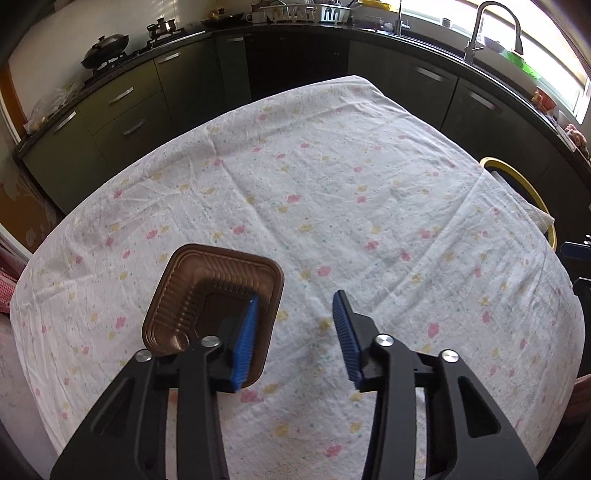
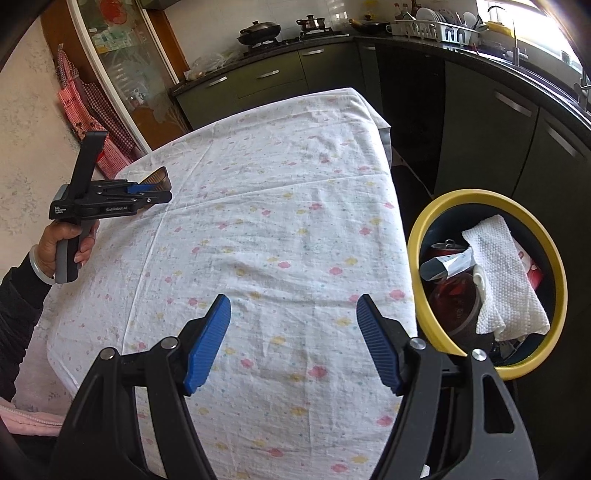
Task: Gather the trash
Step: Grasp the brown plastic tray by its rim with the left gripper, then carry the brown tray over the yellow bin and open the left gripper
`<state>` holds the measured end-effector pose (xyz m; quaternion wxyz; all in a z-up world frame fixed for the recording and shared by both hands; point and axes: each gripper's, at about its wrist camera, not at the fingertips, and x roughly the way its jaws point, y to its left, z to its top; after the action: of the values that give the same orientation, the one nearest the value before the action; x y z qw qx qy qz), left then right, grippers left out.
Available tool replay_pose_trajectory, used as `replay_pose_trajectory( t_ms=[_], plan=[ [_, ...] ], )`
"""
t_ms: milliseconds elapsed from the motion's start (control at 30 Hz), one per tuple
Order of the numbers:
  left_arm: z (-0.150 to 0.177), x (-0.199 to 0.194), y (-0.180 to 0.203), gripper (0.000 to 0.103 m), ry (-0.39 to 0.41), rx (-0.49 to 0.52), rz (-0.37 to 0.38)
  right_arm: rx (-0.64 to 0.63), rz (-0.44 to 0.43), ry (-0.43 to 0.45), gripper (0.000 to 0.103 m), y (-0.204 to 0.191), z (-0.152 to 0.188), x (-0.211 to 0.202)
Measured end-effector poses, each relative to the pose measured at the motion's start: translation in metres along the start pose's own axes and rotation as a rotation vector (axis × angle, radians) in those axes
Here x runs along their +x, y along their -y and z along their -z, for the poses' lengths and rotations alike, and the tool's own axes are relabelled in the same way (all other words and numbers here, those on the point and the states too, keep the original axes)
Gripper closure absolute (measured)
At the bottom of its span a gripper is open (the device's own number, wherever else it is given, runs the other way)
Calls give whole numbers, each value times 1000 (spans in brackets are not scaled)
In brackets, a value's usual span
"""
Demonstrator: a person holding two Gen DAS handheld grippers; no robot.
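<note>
A brown ribbed plastic tray (image 1: 207,295) lies on the floral tablecloth (image 1: 332,206) at the near left. My left gripper (image 1: 295,306) is open; its left finger (image 1: 247,332) is inside the tray, the right finger over bare cloth. In the right wrist view the left gripper (image 2: 155,190) is at the table's left edge with the tray (image 2: 157,177) at its tips. My right gripper (image 2: 293,310) is open and empty over the near cloth. The yellow-rimmed trash bin (image 2: 554,243) stands right of the table, holding a paper towel (image 2: 506,280), a tube and a can.
Dark kitchen cabinets and counter (image 1: 295,55) wrap around beyond the table, with a wok, dish rack and faucet (image 1: 495,26). The bin rim (image 1: 528,188) shows at the table's right edge. A glass cabinet (image 2: 122,66) and a red checked cloth stand at the left.
</note>
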<state>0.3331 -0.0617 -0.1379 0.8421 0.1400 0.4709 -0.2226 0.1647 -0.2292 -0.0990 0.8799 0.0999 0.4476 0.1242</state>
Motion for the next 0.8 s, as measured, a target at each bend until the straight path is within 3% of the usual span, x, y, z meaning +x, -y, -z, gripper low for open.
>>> replay_pose_trajectory(
  t_ms=[167,267,500,800],
  plan=[
    [6,-1,-3,92,2,-27,0,6,-11,4,36,-1,2,-2],
    [9,-7,-2,96,13,-44,-3,12,-14,8,36,0,2,-3],
    [13,-38,24,98,68,-30,-5,19,-15,32,36,2,5,-12],
    [-1,-84,114,98,139,101,82,58,29,88,36,23,15,-44]
  ],
)
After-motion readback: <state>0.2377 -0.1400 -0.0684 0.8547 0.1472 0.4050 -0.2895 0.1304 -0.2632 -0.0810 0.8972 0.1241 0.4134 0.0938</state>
